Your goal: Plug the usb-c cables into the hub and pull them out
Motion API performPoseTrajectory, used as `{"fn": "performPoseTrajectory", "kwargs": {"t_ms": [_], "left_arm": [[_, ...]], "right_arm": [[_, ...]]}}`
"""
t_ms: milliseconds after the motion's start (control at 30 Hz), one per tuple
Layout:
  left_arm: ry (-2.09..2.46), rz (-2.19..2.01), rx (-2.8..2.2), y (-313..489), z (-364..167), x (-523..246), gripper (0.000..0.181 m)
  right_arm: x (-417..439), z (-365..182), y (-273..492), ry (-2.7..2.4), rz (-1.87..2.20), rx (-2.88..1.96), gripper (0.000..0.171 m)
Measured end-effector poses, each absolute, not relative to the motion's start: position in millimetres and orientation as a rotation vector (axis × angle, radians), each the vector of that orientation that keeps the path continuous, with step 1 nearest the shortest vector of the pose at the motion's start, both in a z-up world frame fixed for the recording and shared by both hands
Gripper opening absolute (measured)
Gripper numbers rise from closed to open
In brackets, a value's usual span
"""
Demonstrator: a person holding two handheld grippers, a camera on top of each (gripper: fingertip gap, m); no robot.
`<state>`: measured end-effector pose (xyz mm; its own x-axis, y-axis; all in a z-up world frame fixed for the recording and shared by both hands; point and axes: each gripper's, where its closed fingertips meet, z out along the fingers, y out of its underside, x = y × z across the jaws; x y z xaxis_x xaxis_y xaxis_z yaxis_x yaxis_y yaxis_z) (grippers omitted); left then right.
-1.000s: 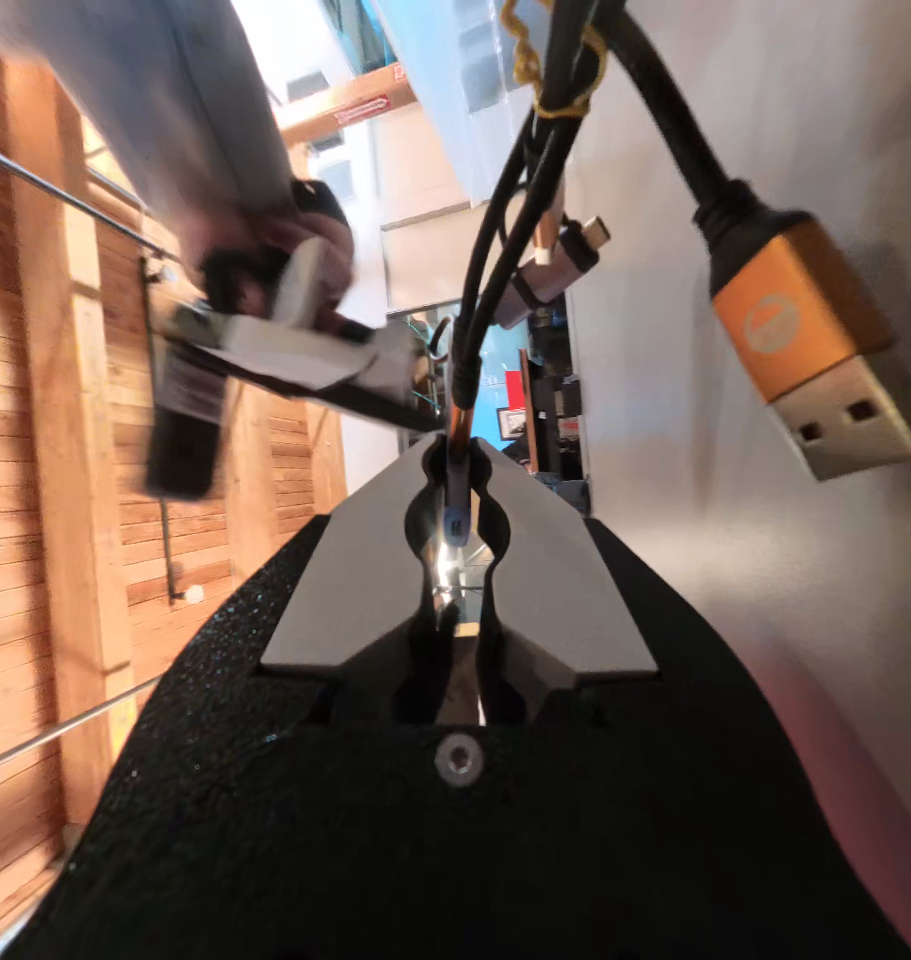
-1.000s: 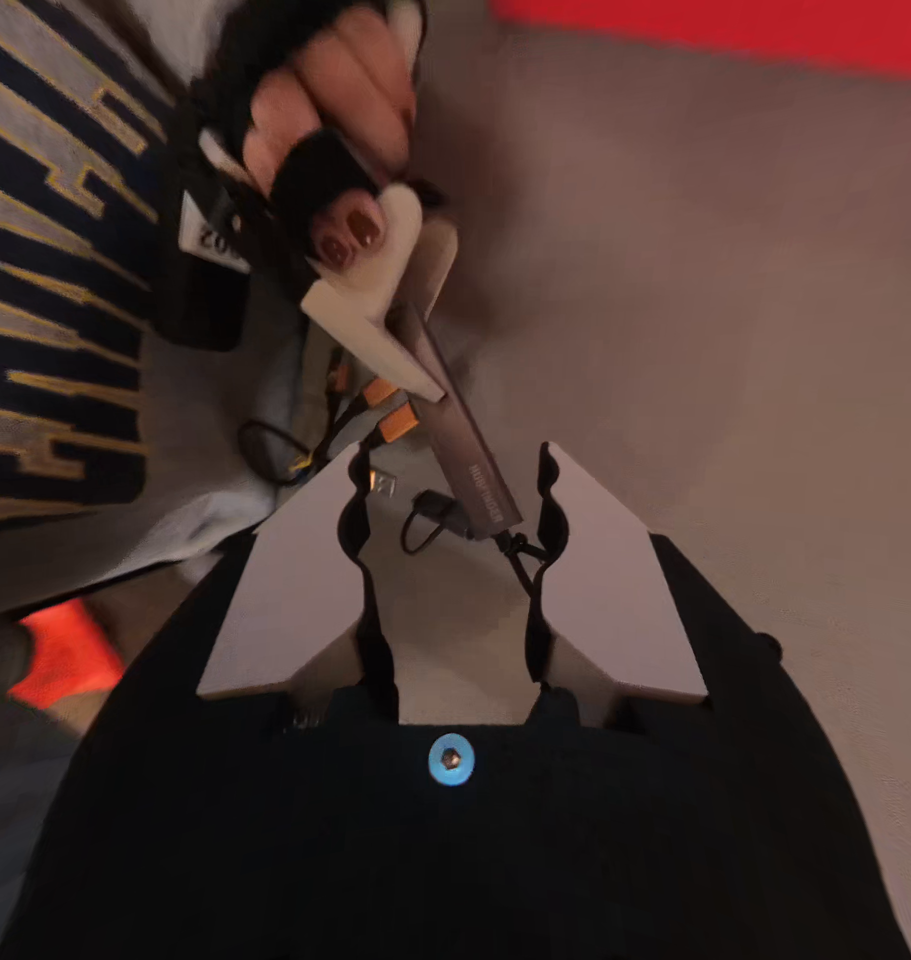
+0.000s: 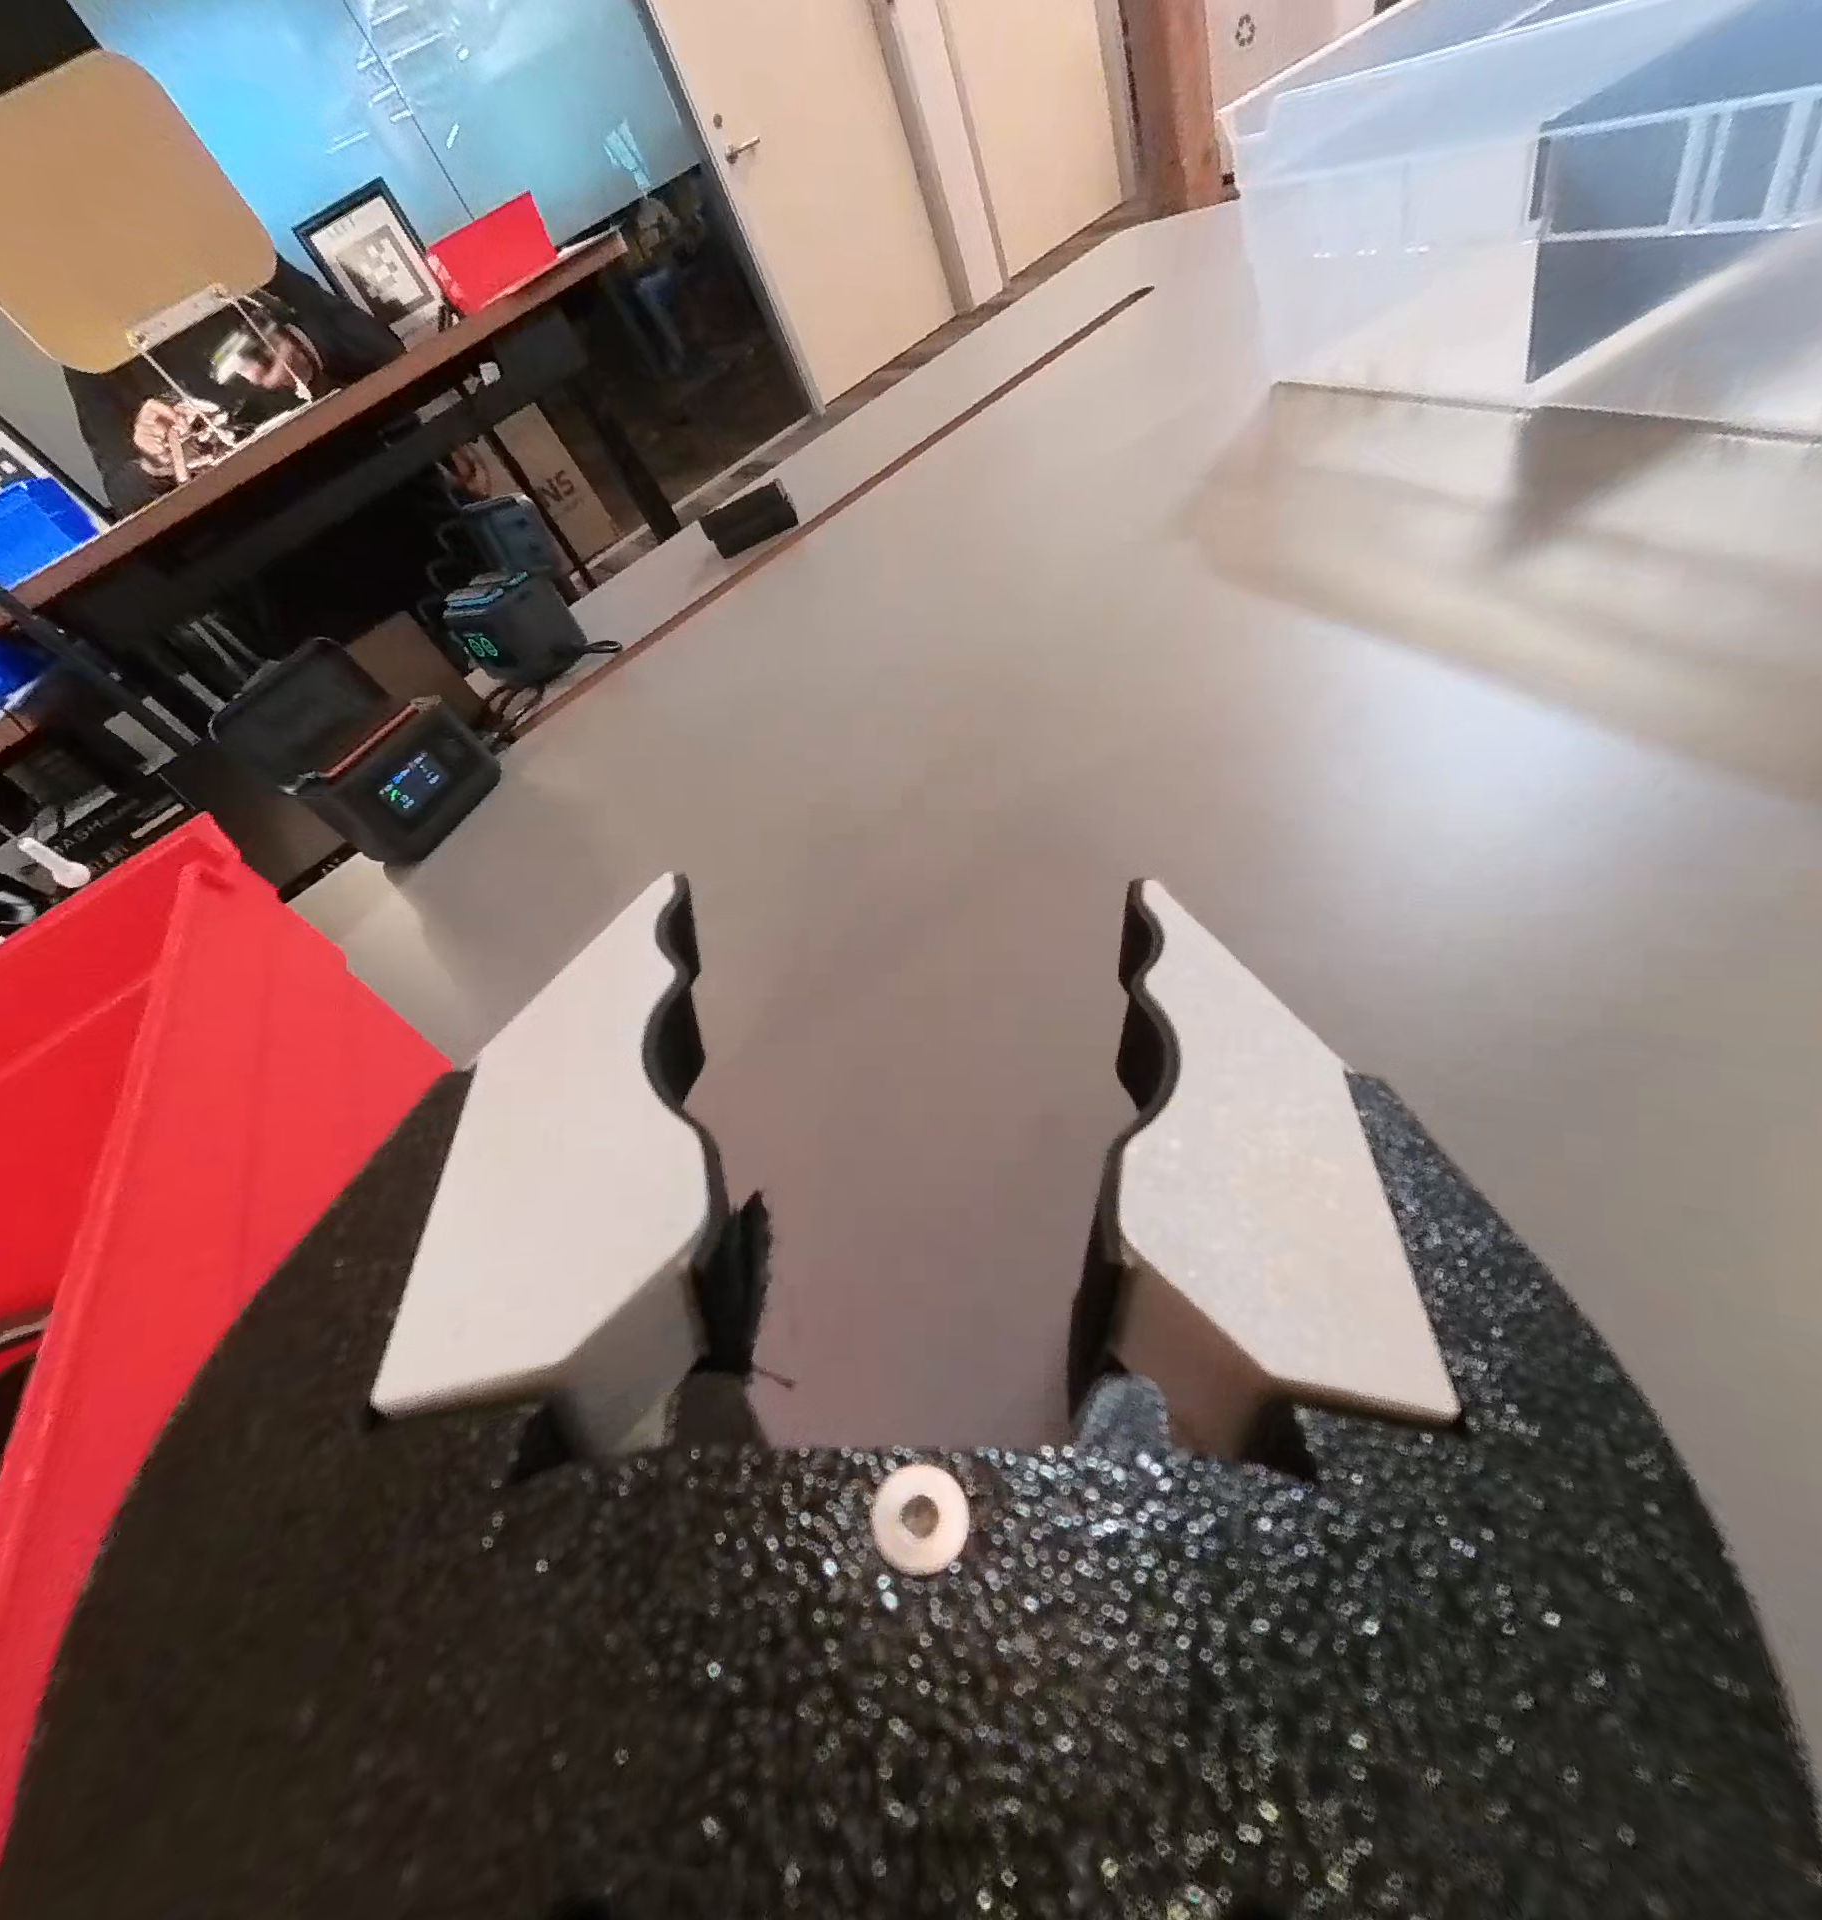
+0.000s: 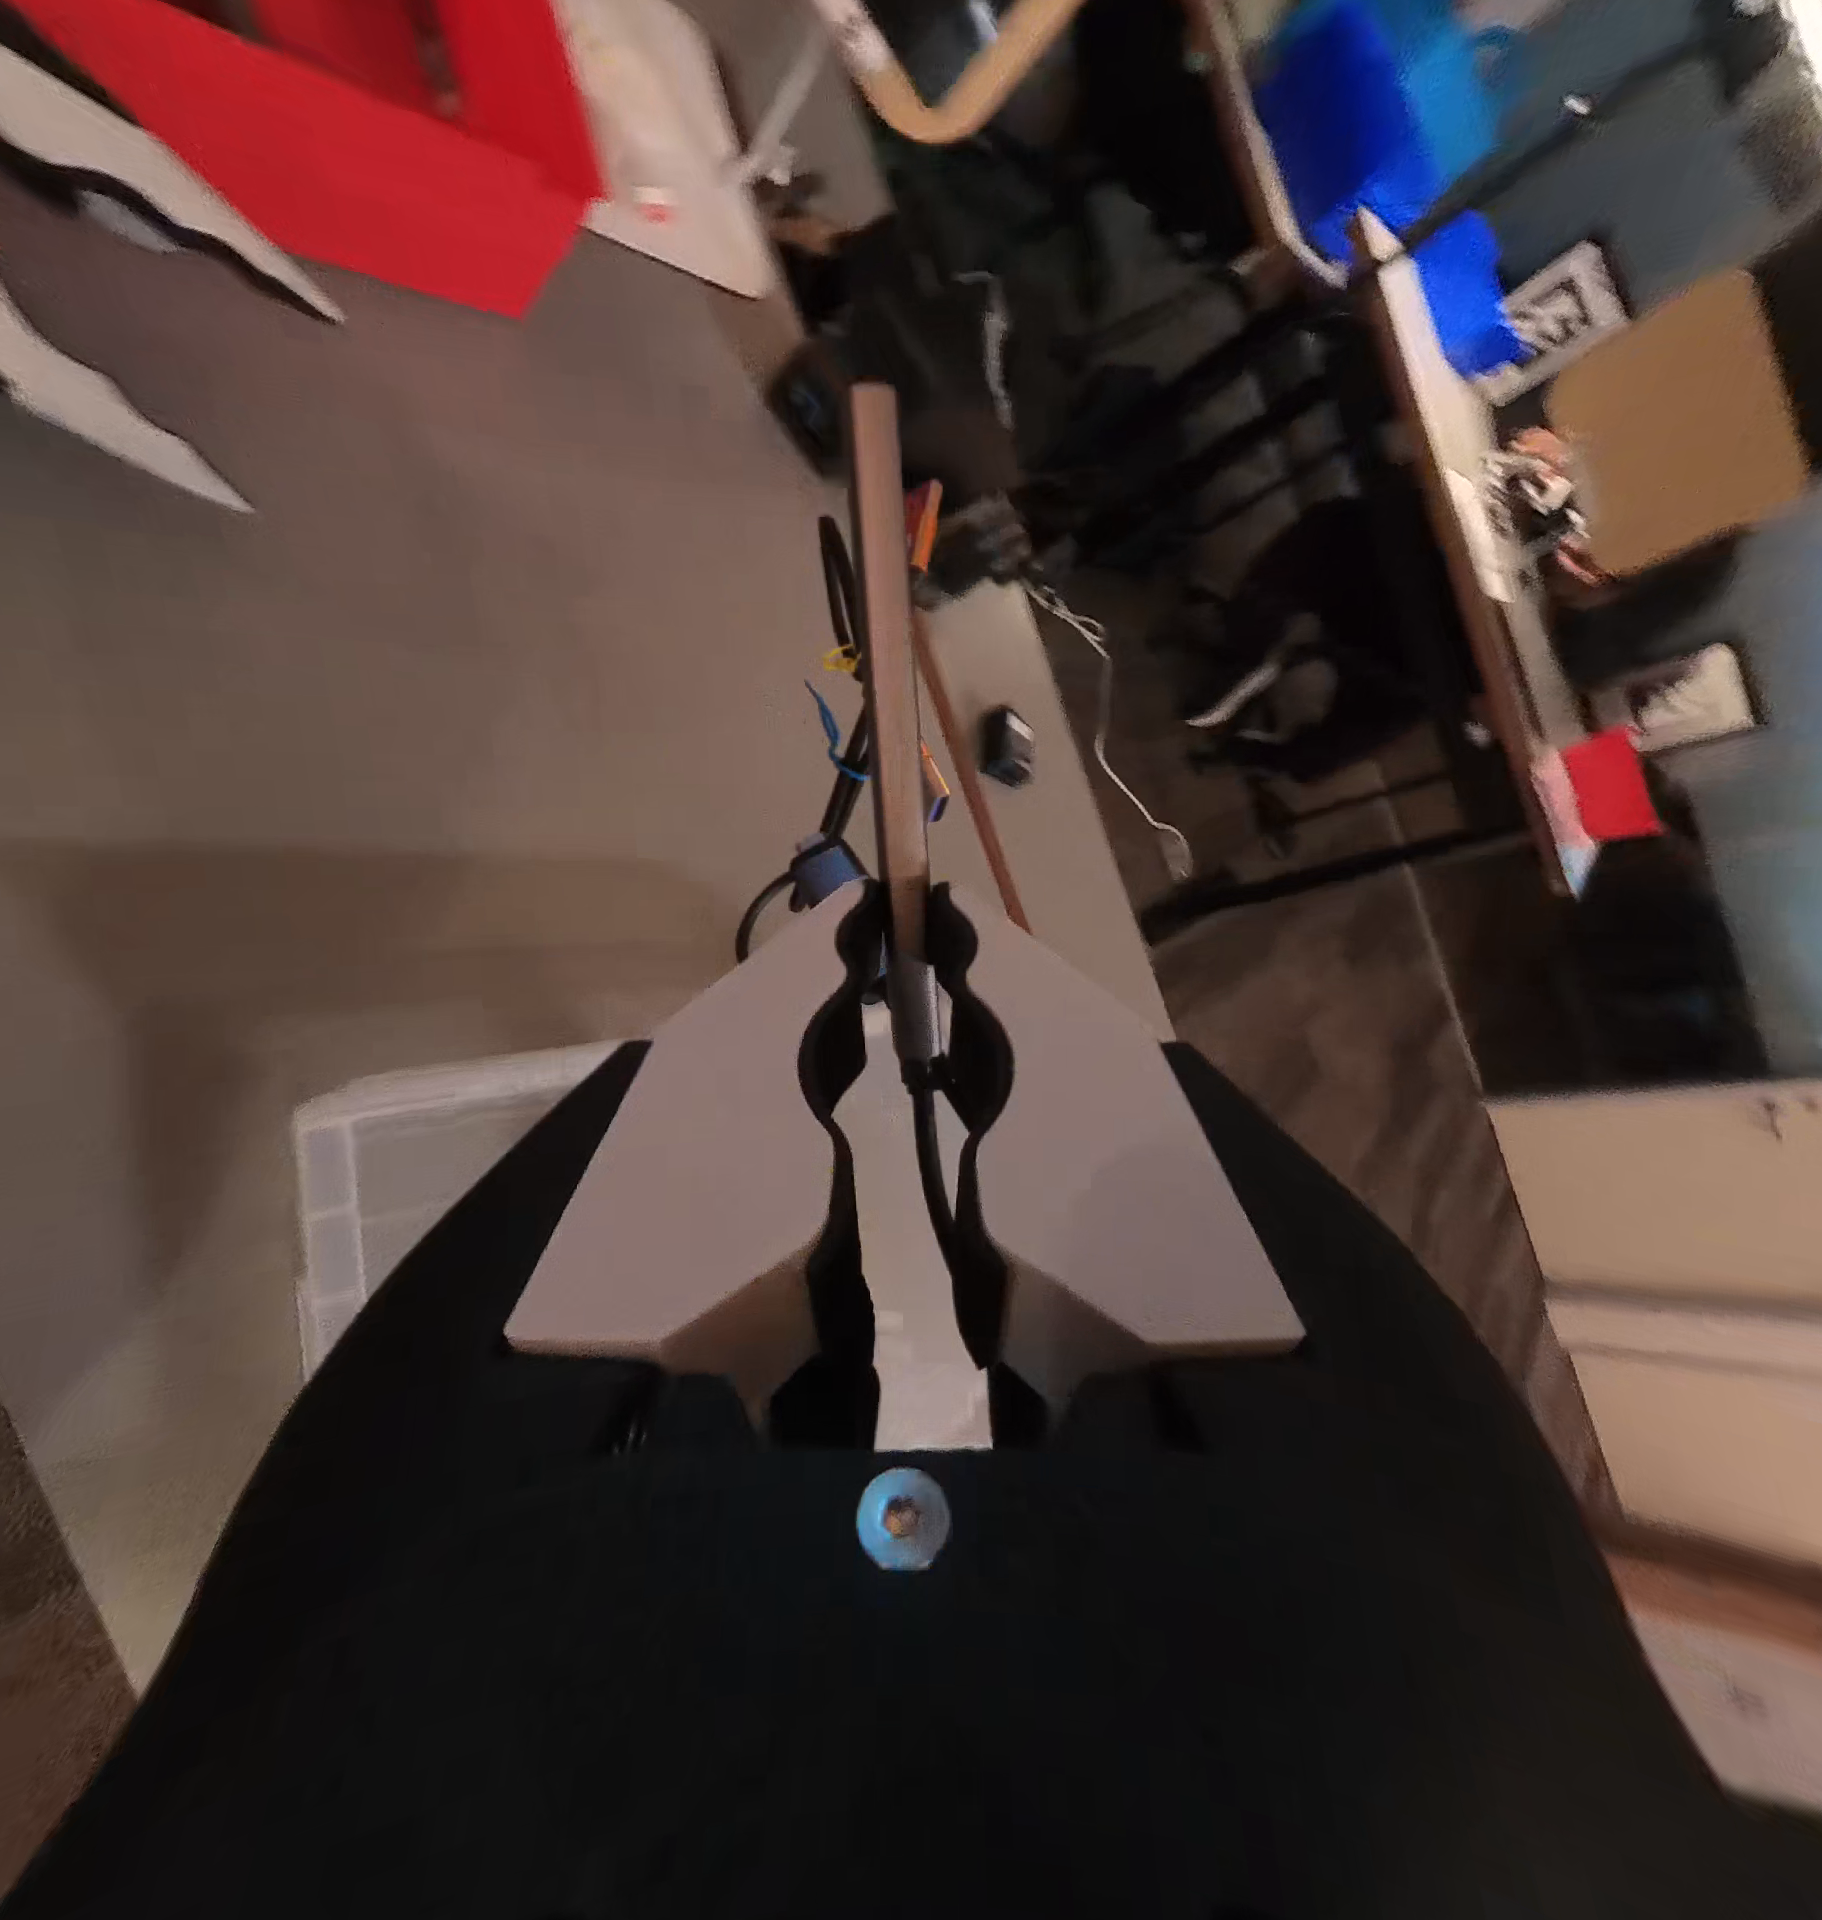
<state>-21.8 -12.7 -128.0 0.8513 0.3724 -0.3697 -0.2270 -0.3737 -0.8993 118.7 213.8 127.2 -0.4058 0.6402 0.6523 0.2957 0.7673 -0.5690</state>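
My right gripper [image 4: 902,899] is shut on the near end of the slim grey hub [image 4: 886,623], which I see edge-on pointing away over the grey table [image 4: 419,675]. Black cables [image 4: 839,665] with orange plugs [image 4: 928,530] hang beside the hub, and the hub's own black lead [image 4: 928,1132] runs back between the fingers. The view is blurred, so I cannot tell which plugs sit in the hub. My left gripper [image 3: 907,904] is open and empty above bare table [image 3: 990,675]. It also shows at the upper left of the right wrist view [image 4: 294,410], apart from the hub.
A red bin [image 3: 107,1091] stands at the left, also in the right wrist view [image 4: 367,135]. A black power station [image 3: 387,758] and a small black block [image 3: 751,516] sit by the table's far edge. Clear plastic boxes [image 3: 1509,208] stand at the right. A clear lidded box [image 4: 419,1143] lies below my right gripper. There is about 35 cm between the tips of the two grippers.
The hub has passed from my left gripper to my right. The left has opened and moved away empty. The right, open before, has shut on the hub.
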Motion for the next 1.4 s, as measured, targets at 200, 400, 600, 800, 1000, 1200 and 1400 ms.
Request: {"fn": "performPoseTrajectory", "kwargs": {"t_ms": [200, 400, 600, 800, 1000, 1200, 1400], "left_arm": [[-0.073, 0.663, -1.897, -10, -136, -20, 0.080], [-0.073, 0.659, -1.919, -9, -139, -22, 0.078], [-0.062, 0.672, -1.925, -9, -140, -22, 0.078], [-0.097, 0.682, -1.980, -10, -148, -27, 0.073], [-0.126, 0.701, -2.040, -10, -157, -33, 0.072], [-0.121, 0.729, -2.048, -11, -158, -34, 0.072], [-0.138, 0.737, -2.040, -13, -157, -36, 0.072]], "right_arm": [[157, 117, 288, -1.876, 0.371, -0.914, 0.007], [149, 29, 359, -1.940, 0.166, -1.099, 0.007], [127, -56, 397, -2.045, -0.005, -1.155, 0.010], [117, -55, 407, -1.891, -0.068, -1.297, 0.052], [100, 41, 362, -1.482, -0.150, -1.093, 0.048], [43, 48, 225, -1.520, 0.483, -1.041, 0.060], [-18, -10, 113, -1.526, 0.856, -0.888, 0.059]]}}
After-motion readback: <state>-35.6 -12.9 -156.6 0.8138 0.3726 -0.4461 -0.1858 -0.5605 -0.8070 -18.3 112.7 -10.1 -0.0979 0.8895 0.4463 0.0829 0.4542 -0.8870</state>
